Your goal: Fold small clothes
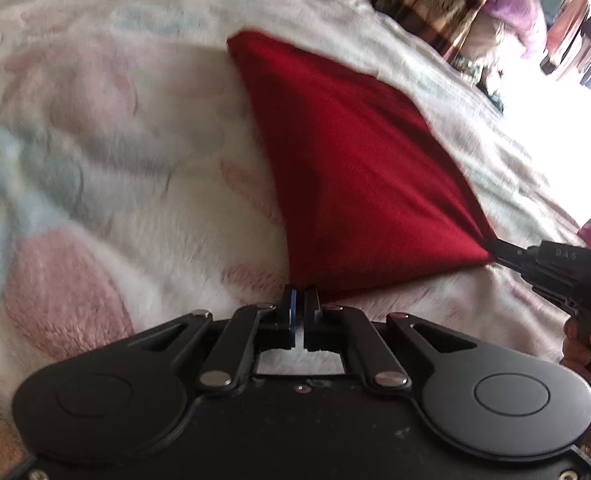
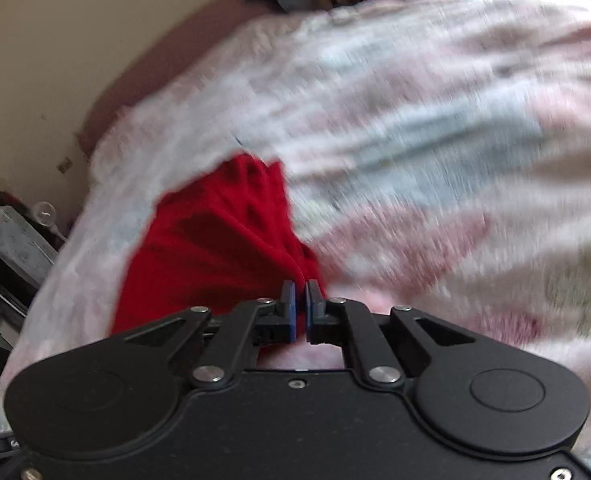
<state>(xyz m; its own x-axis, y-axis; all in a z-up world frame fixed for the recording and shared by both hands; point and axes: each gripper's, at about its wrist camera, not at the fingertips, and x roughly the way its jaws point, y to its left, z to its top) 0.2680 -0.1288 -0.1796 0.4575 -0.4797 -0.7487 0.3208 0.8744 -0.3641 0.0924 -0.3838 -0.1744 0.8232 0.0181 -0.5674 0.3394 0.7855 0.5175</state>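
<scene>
Left wrist view: left gripper (image 1: pixel 301 294) is pinched shut on the near corner of the red garment (image 1: pixel 351 160), which stretches taut toward the right gripper (image 1: pixel 495 250) clamping the other corner, far edge lying on the fleece blanket (image 1: pixel 95 160).

Right wrist view: right gripper (image 2: pixel 300 290) is closed on bunched red cloth (image 2: pixel 215 240); lots of open blanket (image 2: pixel 415 120) ahead and to the right for laying it down.
</scene>
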